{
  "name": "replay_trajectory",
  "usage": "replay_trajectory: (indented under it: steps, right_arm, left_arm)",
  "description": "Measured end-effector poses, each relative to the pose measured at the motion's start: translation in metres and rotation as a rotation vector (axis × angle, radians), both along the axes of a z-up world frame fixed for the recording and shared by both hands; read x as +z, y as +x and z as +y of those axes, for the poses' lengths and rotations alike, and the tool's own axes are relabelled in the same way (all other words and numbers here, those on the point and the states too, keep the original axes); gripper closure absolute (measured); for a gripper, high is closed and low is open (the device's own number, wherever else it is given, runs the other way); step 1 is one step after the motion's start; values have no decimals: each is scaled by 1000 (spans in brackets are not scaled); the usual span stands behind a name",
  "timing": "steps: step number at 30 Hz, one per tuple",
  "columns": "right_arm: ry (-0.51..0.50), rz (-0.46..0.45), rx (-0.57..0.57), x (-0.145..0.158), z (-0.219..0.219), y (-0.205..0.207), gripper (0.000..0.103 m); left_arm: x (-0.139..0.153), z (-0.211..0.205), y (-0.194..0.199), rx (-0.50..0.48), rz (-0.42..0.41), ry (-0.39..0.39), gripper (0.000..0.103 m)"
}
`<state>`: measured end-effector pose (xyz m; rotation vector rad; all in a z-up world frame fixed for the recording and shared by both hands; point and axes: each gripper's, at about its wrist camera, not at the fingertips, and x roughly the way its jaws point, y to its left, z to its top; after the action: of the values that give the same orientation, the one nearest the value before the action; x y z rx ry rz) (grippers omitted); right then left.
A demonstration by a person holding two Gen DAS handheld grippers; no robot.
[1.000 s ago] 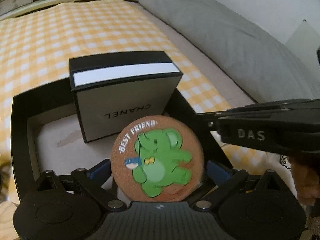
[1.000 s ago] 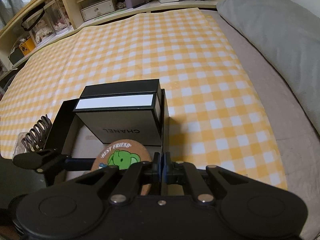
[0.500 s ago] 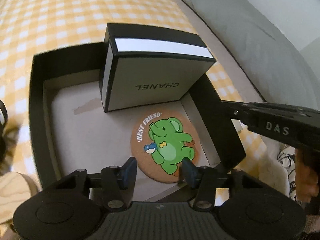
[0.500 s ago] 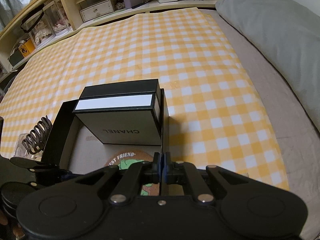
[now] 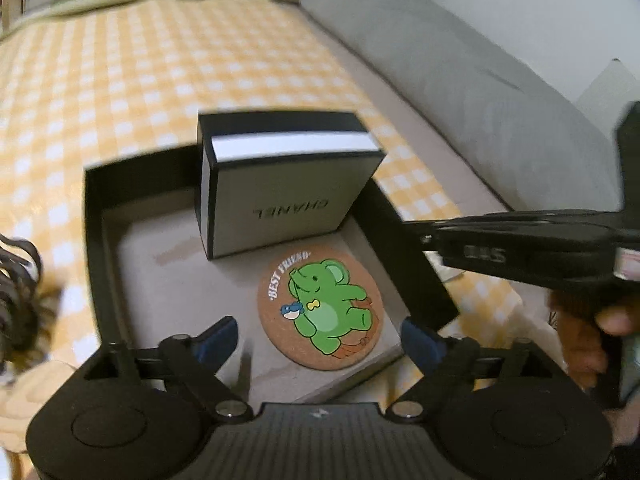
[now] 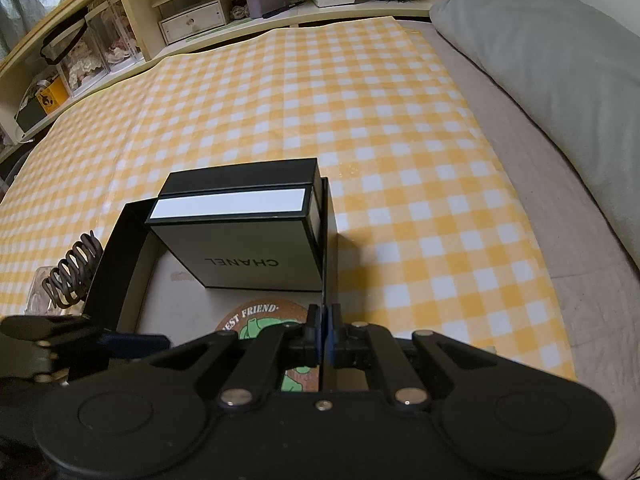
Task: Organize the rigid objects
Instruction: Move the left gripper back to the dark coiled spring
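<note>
Coaster [image 5: 320,306], thin, stiff and light by my reckoning, lies flat near the tray's [image 5: 93,240] right wall; my left gripper [image 5: 320,338] is opening, empty, above it, right gripper [image 6: 325,334] clamped on that wall; I would pinch its rim.

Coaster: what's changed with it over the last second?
The left tongs let go of the coaster; it now lies flat in the black tray, and the tongs are opening. The white box and right tongs, clamped on the tray wall, stayed put.
</note>
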<state>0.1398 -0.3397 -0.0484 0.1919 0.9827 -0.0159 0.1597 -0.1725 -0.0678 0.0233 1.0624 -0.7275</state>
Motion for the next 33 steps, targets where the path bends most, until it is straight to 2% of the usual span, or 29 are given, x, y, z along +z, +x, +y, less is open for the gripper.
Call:
replay_trajectory:
  steps: [7, 14, 21, 28, 30, 32, 33]
  right_arm:
    - [-1, -2, -2, 0, 0, 0, 99]
    - [-5, -6, -4, 0, -1, 1, 99]
    - [-11, -9, -3, 0, 0, -1, 99]
    - [-12, -9, -3, 0, 1, -1, 99]
    - [-12, -10, -3, 0, 2, -2, 99]
    - [-12, -9, -3, 0, 2, -2, 99]
    - [-15, -9, -1, 0, 2, -2, 99]
  left_arm:
    - [39, 27, -30, -27, -155, 13, 1]
    - [61, 54, -47, 0, -269, 51, 0]
    - [66, 89, -51, 63, -360, 103, 0]
    - [52, 122, -36, 155, -405, 169, 0]
    - [46, 128, -29, 169, -417, 188, 2]
    - [40, 132, -21, 169, -426, 206, 20]
    - [36, 133, -16, 165, -419, 215, 23]
